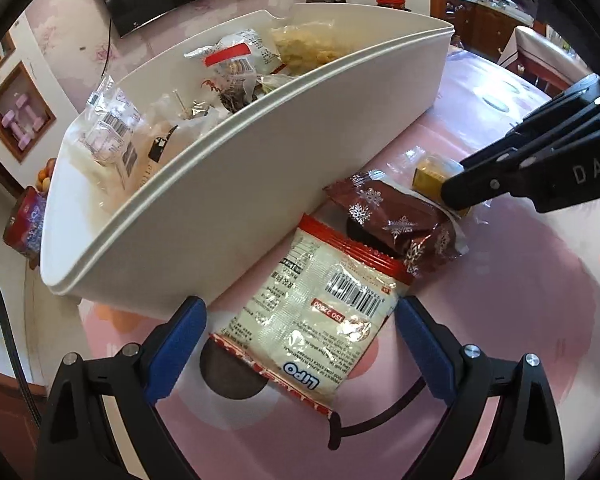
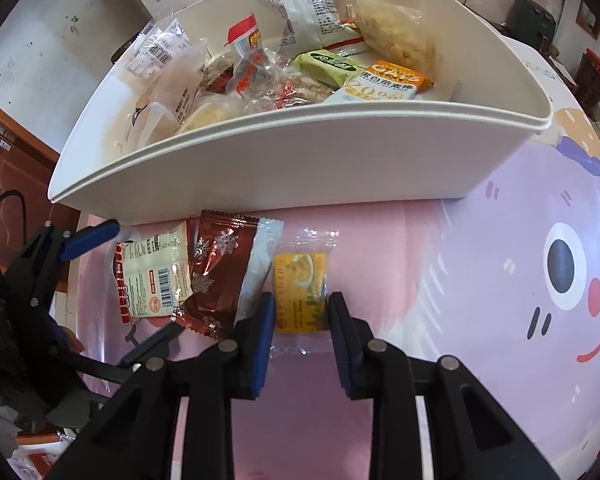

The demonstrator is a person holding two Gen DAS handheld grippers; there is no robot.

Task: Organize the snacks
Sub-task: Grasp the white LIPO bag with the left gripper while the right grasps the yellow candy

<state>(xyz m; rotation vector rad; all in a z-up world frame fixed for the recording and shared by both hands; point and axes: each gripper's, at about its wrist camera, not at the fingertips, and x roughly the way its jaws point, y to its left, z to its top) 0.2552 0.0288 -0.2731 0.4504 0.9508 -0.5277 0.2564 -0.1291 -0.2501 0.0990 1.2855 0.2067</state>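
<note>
Three wrapped snacks lie on the pink tablecloth (image 2: 380, 240) just in front of a white bin (image 2: 300, 160) already heaped with packets. The right gripper (image 2: 300, 312) points steeply down with its jaws drawn in against the two sides of the small yellow packet (image 2: 300, 292), clenched on it while it rests flat on the cloth. Beside it, the left gripper (image 1: 300, 332) tilts downward, spread wide and released, straddling the red-and-white packet (image 1: 312, 320) without pressing it. Between the two lies a brown snowflake packet (image 1: 396, 224), overlapping the red-and-white one. All three look light, soft and crinkly, with slick film that could slip; gripping across the filled middle, not the thin sealed edges, seems the surer hold.
</note>
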